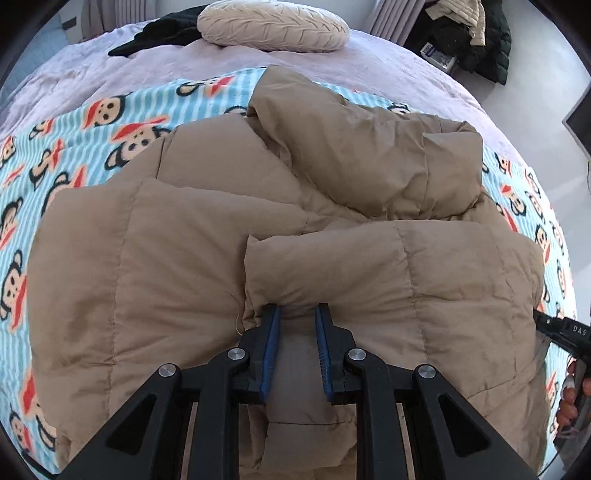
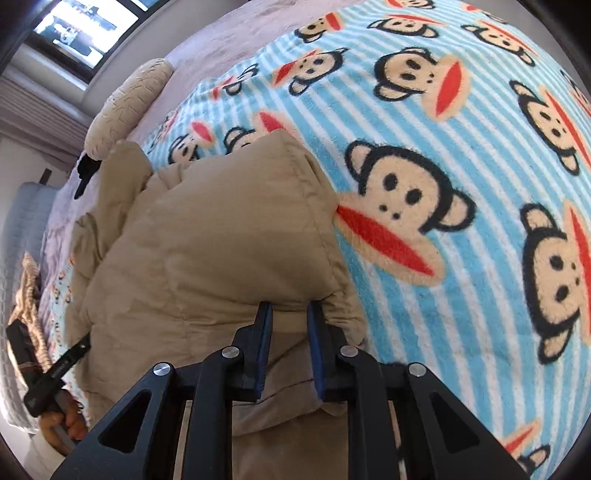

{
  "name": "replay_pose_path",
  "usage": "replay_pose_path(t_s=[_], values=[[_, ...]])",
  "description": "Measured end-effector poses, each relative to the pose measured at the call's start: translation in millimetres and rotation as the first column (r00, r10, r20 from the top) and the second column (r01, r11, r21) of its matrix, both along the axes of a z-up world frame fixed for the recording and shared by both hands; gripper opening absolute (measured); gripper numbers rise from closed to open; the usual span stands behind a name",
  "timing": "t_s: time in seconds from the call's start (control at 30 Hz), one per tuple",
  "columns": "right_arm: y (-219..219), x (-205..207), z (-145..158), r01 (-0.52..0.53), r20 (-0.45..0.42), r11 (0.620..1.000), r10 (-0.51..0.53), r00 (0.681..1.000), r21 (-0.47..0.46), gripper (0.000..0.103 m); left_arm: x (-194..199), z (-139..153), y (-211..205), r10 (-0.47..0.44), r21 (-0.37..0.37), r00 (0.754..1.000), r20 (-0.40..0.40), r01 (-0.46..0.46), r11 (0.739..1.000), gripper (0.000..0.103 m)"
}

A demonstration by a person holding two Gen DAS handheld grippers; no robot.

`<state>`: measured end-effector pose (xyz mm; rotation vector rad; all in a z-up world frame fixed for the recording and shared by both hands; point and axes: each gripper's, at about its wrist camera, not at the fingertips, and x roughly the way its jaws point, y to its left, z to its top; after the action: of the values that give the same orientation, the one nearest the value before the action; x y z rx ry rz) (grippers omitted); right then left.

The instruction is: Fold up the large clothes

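Note:
A large tan puffer jacket [image 1: 258,229] lies partly folded on a blue monkey-print blanket [image 1: 74,155]. My left gripper [image 1: 296,314] is shut on a thick fold of the jacket at its near edge, the fabric bunched between the blue pads. My right gripper [image 2: 290,314] is shut on another edge of the jacket [image 2: 207,240], next to the blanket [image 2: 443,184]. The right gripper also shows at the right edge of the left wrist view [image 1: 561,328]. The left gripper shows at the lower left of the right wrist view [image 2: 55,373].
A beige round pillow [image 1: 273,24] and a dark garment [image 1: 159,35] lie at the far end of the lilac bed cover [image 1: 92,70]. A pile of dark and beige clothes [image 1: 472,33] sits on the floor to the right.

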<state>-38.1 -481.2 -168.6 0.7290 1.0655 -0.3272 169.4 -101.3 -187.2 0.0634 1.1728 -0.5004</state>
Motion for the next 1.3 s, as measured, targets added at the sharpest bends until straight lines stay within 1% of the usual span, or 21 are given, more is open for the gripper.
replay_pose_path(t_s=[0.1, 0.17, 0.23, 0.43, 0.67, 1.1, 1.13, 1.17, 1.2, 1.23, 1.27, 1.3], values=[[3, 1, 2, -0.003, -0.011, 1.000, 0.003, 1.000, -0.023, 0.020, 0, 6, -1, 0.002, 0.032, 1.000, 0.001, -0.002, 1.000, 0.022], [5, 0, 12, -0.003, -0.014, 1.000, 0.002, 1.000, -0.030, 0.023, -3, 15, 0, 0.004, 0.054, 1.000, 0.016, -0.005, 0.999, 0.022], [7, -4, 22, -0.004, -0.007, 0.999, 0.004, 1.000, -0.040, 0.023, -7, 23, 4, 0.005, 0.069, 1.000, 0.021, -0.006, 0.998, 0.022], [19, -29, 42, 0.010, 0.015, 1.000, -0.009, 1.000, -0.026, 0.023, -24, 36, 23, 0.028, 0.103, 0.999, 0.015, -0.029, 0.994, 0.022], [31, -50, 47, 0.020, 0.013, 1.000, -0.020, 1.000, 0.005, 0.024, -40, 44, 31, 0.049, 0.131, 0.998, 0.028, -0.052, 0.990, 0.022], [49, -70, 53, -0.018, 0.020, 0.999, 0.017, 1.000, 0.044, 0.024, -69, 54, 31, 0.051, 0.162, 0.998, 0.033, -0.055, 0.985, 0.022], [50, -72, 53, -0.025, 0.018, 0.998, 0.025, 1.000, 0.050, 0.027, -72, 54, 31, 0.054, 0.164, 0.998, 0.033, -0.058, 0.985, 0.022], [51, -73, 53, -0.032, 0.016, 0.998, 0.031, 0.999, 0.055, 0.034, -76, 55, 31, 0.059, 0.168, 0.998, 0.032, -0.064, 0.984, 0.022], [53, -75, 53, -0.038, 0.014, 0.997, 0.037, 0.999, 0.060, 0.040, -81, 56, 31, 0.063, 0.171, 0.998, 0.029, -0.067, 0.983, 0.030], [55, -77, 53, -0.047, 0.013, 0.997, 0.046, 0.999, 0.062, 0.040, -85, 56, 32, 0.070, 0.175, 0.997, 0.027, -0.073, 0.982, 0.072], [57, -79, 53, -0.055, 0.011, 0.996, 0.055, 0.998, 0.064, 0.040, -90, 58, 33, 0.086, 0.182, 0.996, 0.036, -0.091, 0.979, 0.094], [58, -81, 53, -0.069, 0.009, 0.995, 0.068, 0.998, 0.070, 0.040, -98, 64, 37, 0.110, 0.177, 0.991, 0.072, -0.121, 0.977, 0.103]])
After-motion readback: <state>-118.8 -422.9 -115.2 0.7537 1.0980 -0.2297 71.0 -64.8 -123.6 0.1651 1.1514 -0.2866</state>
